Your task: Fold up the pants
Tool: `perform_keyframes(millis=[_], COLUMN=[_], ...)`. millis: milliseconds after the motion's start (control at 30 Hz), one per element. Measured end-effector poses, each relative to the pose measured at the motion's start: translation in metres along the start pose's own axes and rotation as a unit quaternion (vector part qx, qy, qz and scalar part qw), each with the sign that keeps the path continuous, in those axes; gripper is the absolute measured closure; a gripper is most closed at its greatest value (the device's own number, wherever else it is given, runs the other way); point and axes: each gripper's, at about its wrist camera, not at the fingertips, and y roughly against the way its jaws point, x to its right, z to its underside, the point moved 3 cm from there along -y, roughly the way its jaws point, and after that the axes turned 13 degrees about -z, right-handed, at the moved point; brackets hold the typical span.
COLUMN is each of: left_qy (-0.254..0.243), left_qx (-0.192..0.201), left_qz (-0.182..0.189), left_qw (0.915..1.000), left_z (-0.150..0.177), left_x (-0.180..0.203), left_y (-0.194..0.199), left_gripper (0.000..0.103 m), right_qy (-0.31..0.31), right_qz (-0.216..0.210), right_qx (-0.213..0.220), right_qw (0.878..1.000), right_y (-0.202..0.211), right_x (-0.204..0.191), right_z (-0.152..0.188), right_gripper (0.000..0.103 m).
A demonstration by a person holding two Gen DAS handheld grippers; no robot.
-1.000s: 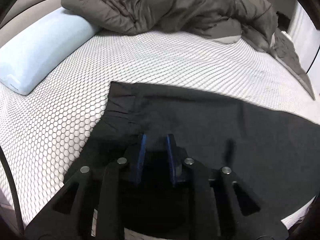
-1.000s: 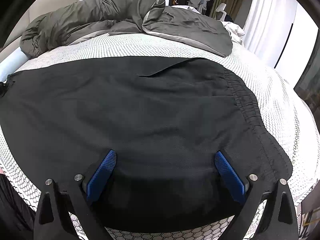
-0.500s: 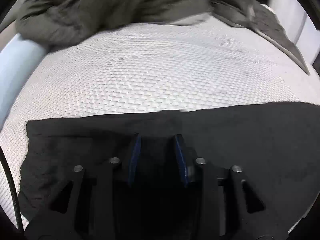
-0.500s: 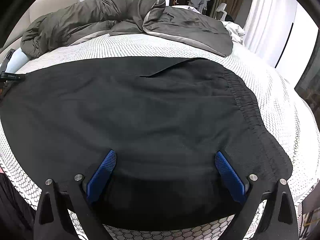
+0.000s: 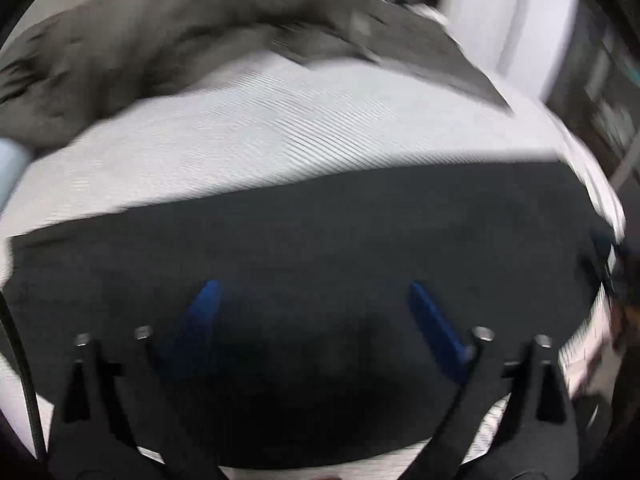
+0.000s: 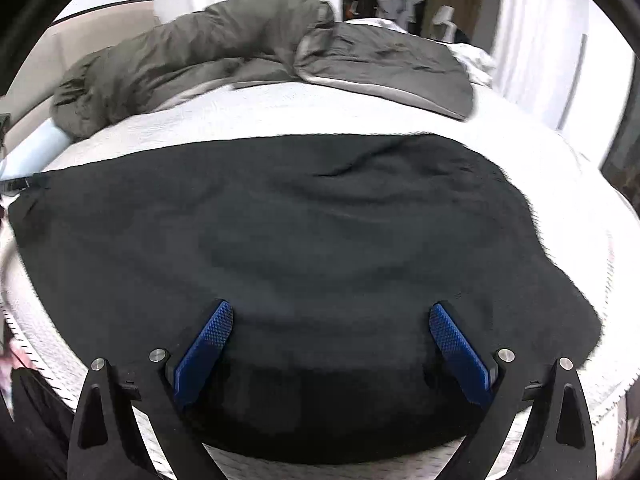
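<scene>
You are between grips: the pants (image 6: 280, 248) lie spread flat as one black sheet on the white bed (image 6: 360, 116), reaching from the near edge to about halfway across it, and neither tool holds any of the cloth. Your left gripper (image 5: 312, 316) has just been opening and now stands wide, its blue pads (image 5: 202, 312) hovering above the cloth with nothing pinched between them; that view is smeared by motion, so I cannot tell exactly which part of the garment lies under it. Your right gripper (image 6: 330, 344) is also spread wide over the near edge of the pants, empty. As I judge it, a smoothing or laying-out step is done and the next fold has yet to start. The next move calls for you to pick two points on one edge of the cloth, bring each gripper down so a pad slips under the edge, close on it, and carry that edge across evenly so both hands travel together. Counted: one pair of pants, two grippers, one rumpled grey duvet (image 6: 208, 52) at the far side of the bed, and one pale blue pillow (image 6: 32, 148) at the far left.
</scene>
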Motion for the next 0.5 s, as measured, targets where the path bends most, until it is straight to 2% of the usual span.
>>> perform_keyframes(millis=[100,133,200,267,333,400,500], left_qy=[-0.028,-0.037,-0.040,-0.023,-0.003,0.019,0.056], left_qx=[-0.037,-0.032,-0.014,-0.022,-0.023,-0.023,-0.016], left_qz=[0.015,-0.008,-0.010,-0.012,-0.031,-0.041,-0.057], left_qw=[0.9988,0.9988,0.9991,0.9994,0.9992,0.9987,0.9967], left_z=[0.020,0.027,0.032,0.037,0.045,0.051,0.065], left_x=[0.048,0.056,0.055,0.037,0.010,-0.015,-0.048], left_y=[-0.024,-0.028,-0.024,-0.020,-0.015,-0.007,0.005], left_gripper=[0.002,0.001,0.001,0.001,0.001,0.001,0.001], right_qy=[0.026,0.039,0.077,0.098,0.087,0.060,-0.020], right_qz=[-0.018,-0.028,-0.026,-0.015,-0.003,0.045,0.092], right_qx=[-0.012,-0.016,-0.032,-0.039,-0.042,-0.040,-0.013], right_qw=[0.999,0.999,0.996,0.994,0.995,0.996,0.996], right_y=[-0.018,-0.023,-0.031,-0.029,-0.019,-0.004,0.024], right_x=[-0.033,-0.045,-0.063,-0.062,-0.038,0.002,0.066], right_z=[-0.009,-0.011,-0.009,-0.003,0.005,0.015,0.033], right_gripper=[0.003,0.003,0.003,0.003,0.003,0.003,0.003])
